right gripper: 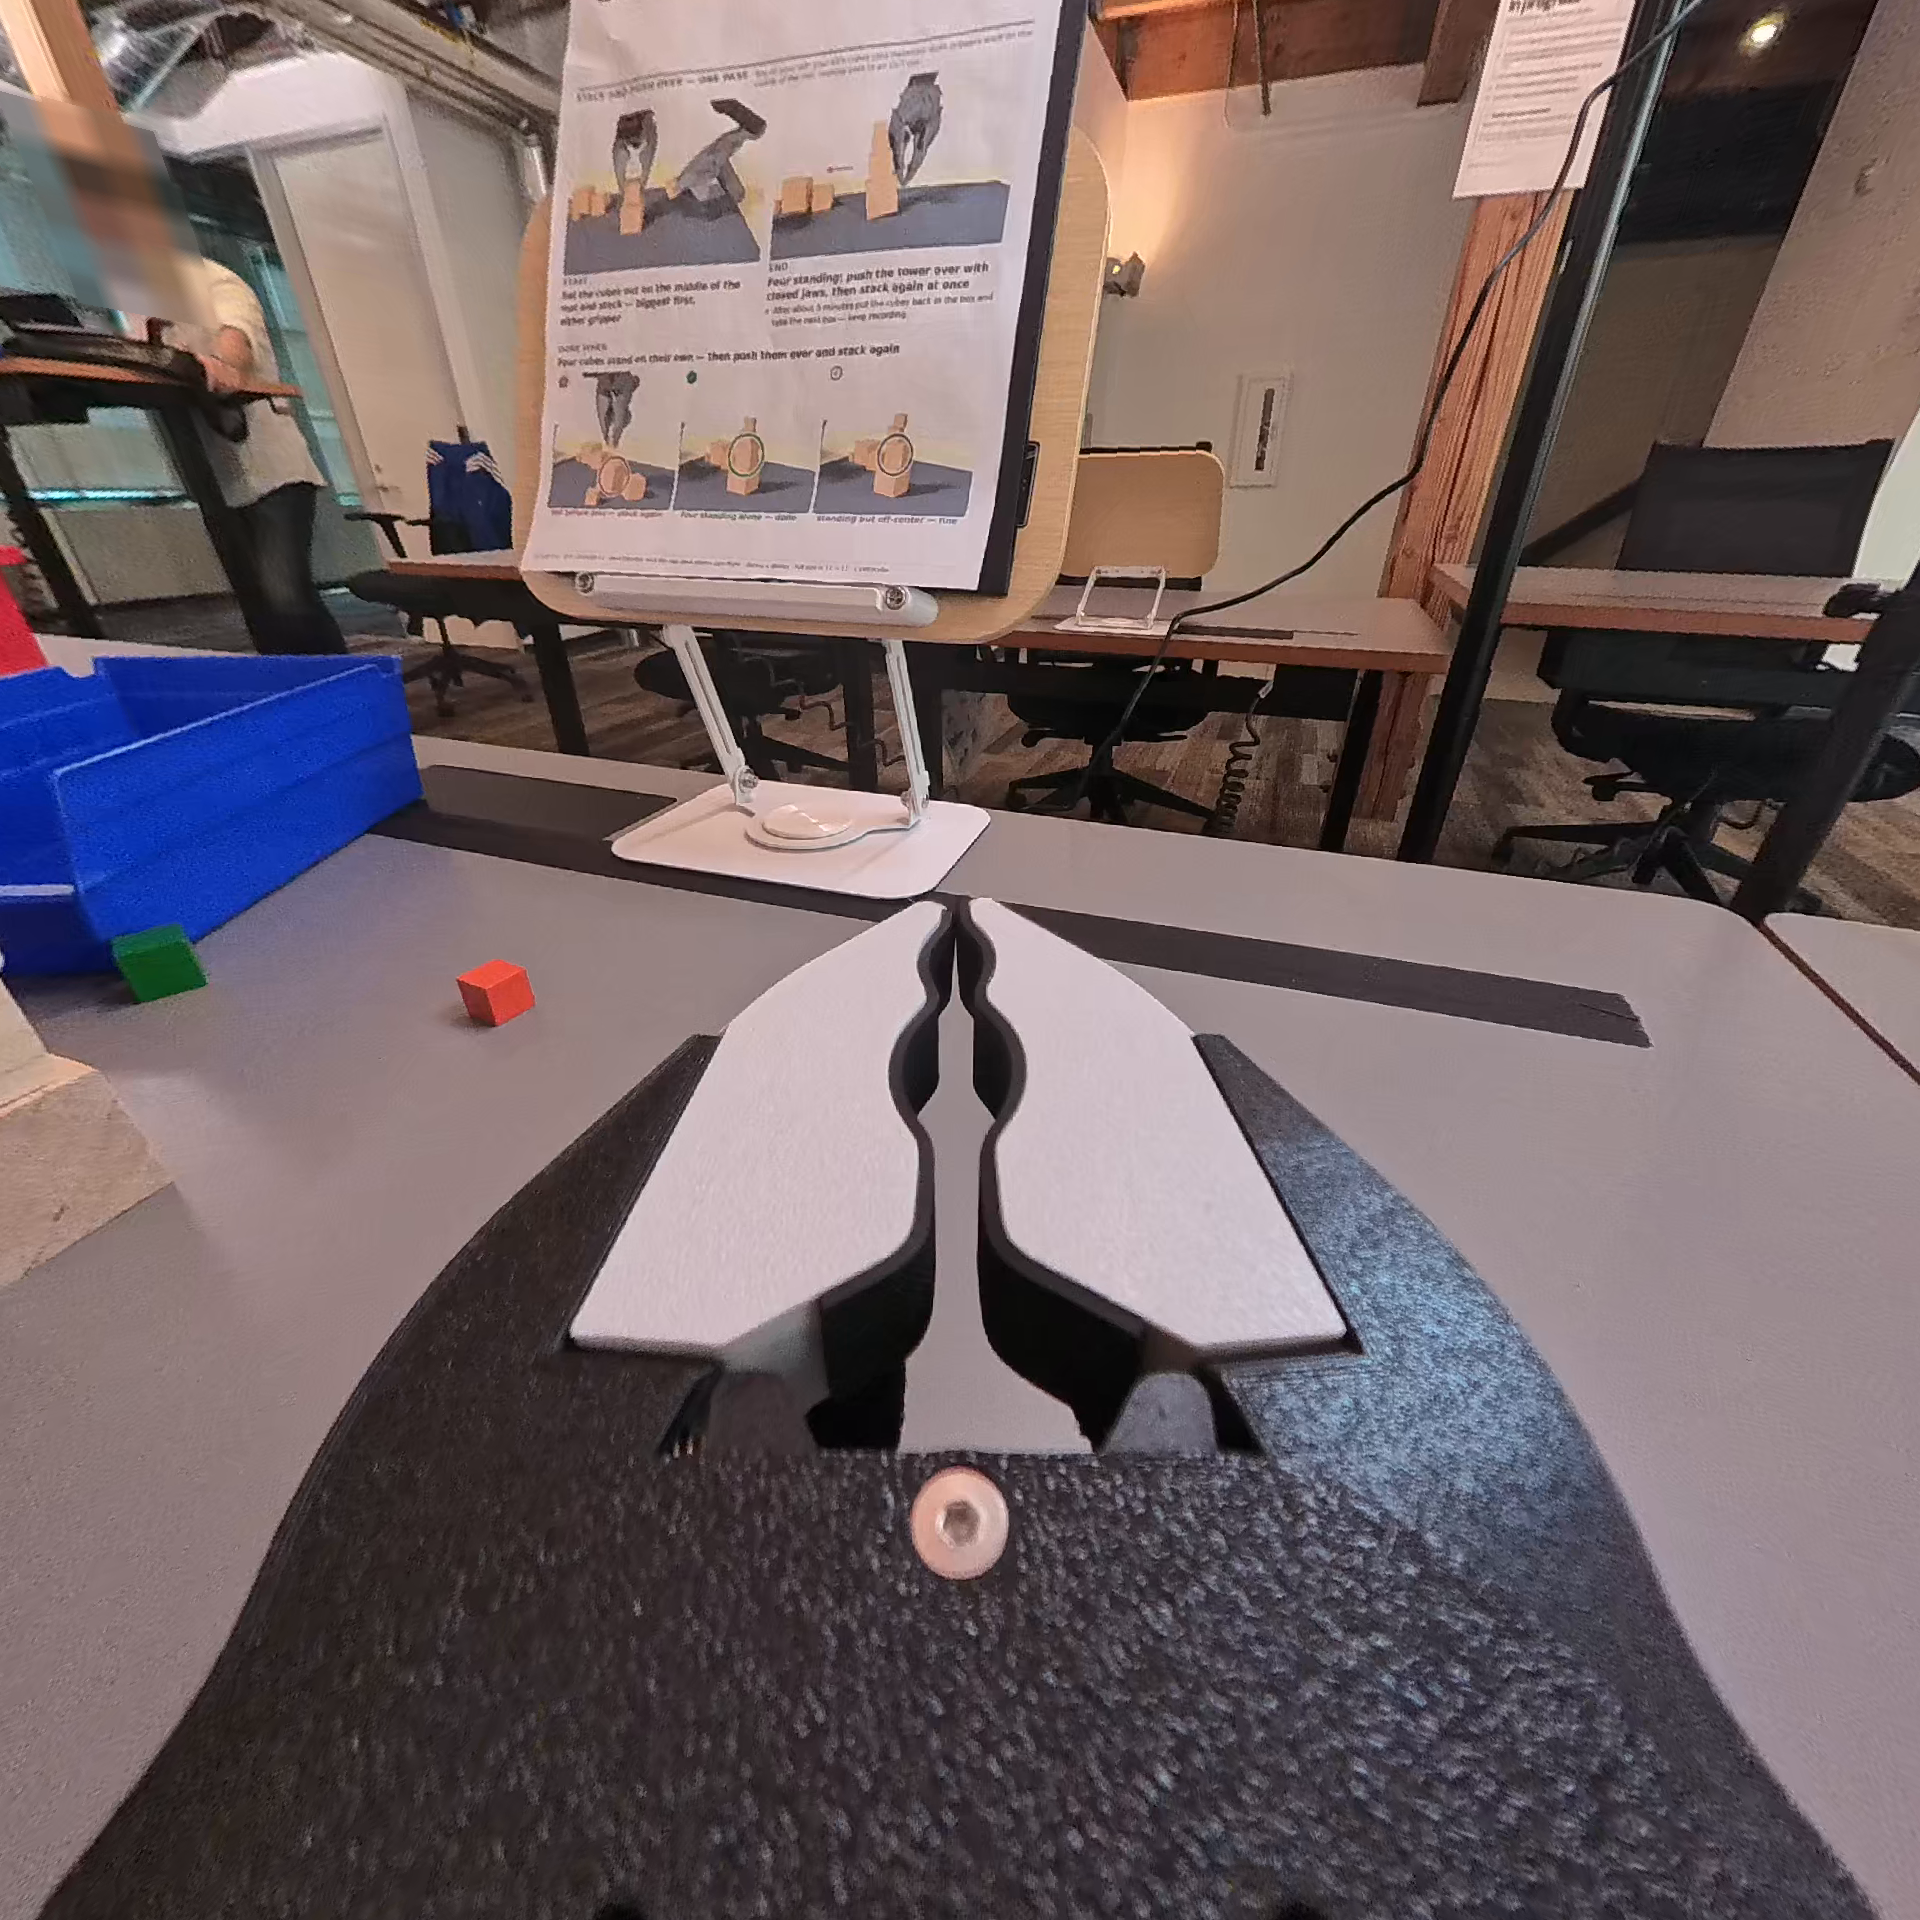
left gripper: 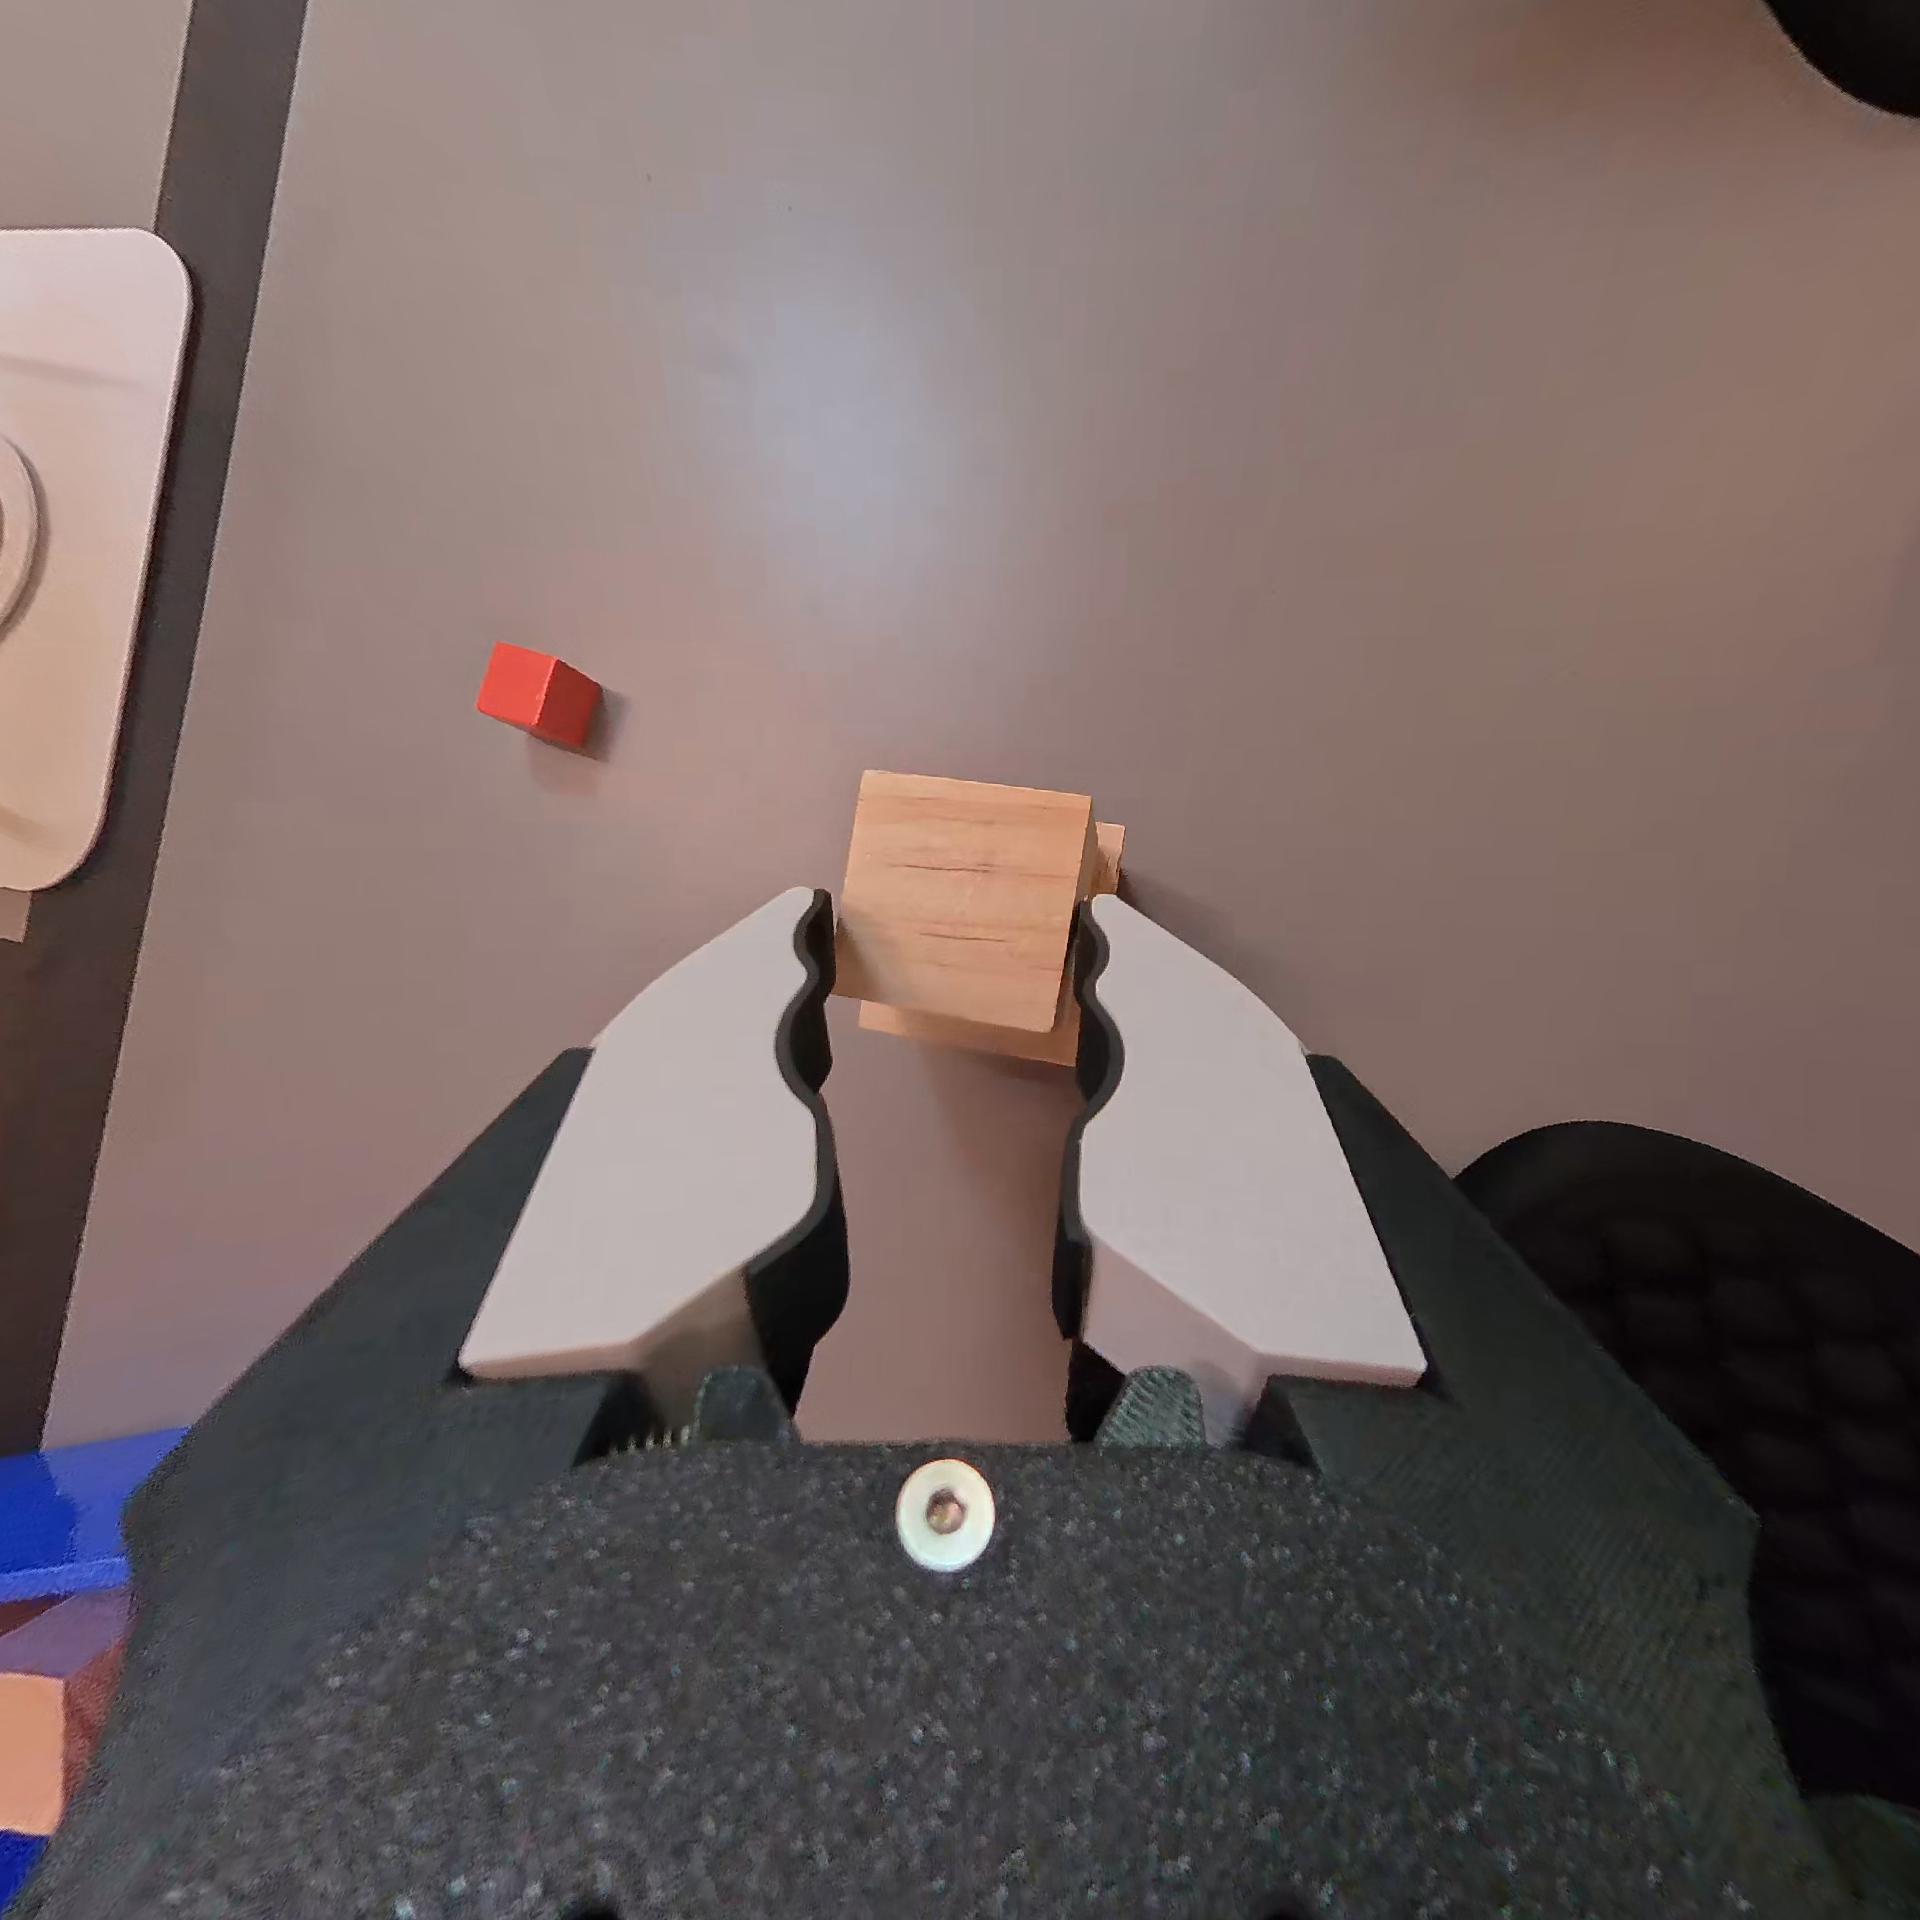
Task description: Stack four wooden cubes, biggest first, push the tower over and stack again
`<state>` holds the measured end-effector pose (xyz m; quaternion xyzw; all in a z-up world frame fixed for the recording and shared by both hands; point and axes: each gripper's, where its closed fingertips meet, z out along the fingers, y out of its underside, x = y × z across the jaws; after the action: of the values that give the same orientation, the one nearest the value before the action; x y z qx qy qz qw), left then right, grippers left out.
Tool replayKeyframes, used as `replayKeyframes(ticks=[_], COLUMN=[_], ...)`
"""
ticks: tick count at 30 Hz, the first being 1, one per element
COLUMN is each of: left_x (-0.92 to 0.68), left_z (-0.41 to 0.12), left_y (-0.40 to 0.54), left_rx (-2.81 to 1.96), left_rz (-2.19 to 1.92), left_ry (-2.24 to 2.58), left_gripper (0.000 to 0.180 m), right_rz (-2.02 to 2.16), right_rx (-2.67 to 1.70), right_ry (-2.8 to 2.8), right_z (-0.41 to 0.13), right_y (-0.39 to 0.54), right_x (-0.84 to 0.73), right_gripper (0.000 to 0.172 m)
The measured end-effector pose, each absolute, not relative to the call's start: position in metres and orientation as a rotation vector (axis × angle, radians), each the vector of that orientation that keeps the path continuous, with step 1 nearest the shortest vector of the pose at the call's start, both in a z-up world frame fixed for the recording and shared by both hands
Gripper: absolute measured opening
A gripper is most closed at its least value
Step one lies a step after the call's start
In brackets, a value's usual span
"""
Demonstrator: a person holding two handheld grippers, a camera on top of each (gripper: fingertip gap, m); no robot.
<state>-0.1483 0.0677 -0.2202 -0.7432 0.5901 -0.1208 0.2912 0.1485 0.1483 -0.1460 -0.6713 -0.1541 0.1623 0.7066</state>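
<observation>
Plain wooden cube (left gripper: 961,904), light tan with dark grain lines, sits between the two fingertips of the left claw (left gripper: 956,966). Both dark wavy pads press on its side faces, so the left claw is clenched on it. The cube is tilted a little against the block below.

Directly beneath it, a second plain wooden block (left gripper: 971,1039) shows as a strip along the near edge and a corner past the far right side (left gripper: 1110,854). Whether the held cube rests on this lower block or hangs just above it cannot be told from the view.

Ahead and to the left of the left claw, well apart, a small red wooden cube (left gripper: 538,694) lies alone on the grey tabletop (left gripper: 1247,520). Farther left, at the tabletop's edge, the white rounded base of a stand (left gripper: 73,561). Near the claw's body on the lower left, a corner of a blue plastic bin (left gripper: 62,1517).

Right claw (right gripper: 956,920): clenched on nothing, tips meeting, only bare tabletop showing through the gaps between the wavy pads. It points level across the tabletop, apart from the cubes. Ahead and left of it the same red cube (right gripper: 497,992); farther left a small green cube (right gripper: 158,962) just beside the blue bin (right gripper: 208,790). Straight ahead, just past the tips, the white stand base (right gripper: 800,842) carrying a board with a printed sheet (right gripper: 790,291). Beyond, desks, office chairs, a standing person (right gripper: 260,447).
</observation>
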Motion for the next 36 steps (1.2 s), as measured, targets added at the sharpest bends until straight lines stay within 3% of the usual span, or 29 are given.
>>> replayKeyframes(ticks=[36], left_x=[-0.1502], left_z=[-0.2159], left_y=[0.0655], left_rx=[-1.958], left_rz=[-0.322], left_ry=[1.587], left_gripper=[0.042], right_rz=[0.393], right_rx=[-1.534], right_ry=[-0.382], right_z=[-0.1548], right_y=[0.1491], right_x=[0.1405], right_gripper=[0.001])
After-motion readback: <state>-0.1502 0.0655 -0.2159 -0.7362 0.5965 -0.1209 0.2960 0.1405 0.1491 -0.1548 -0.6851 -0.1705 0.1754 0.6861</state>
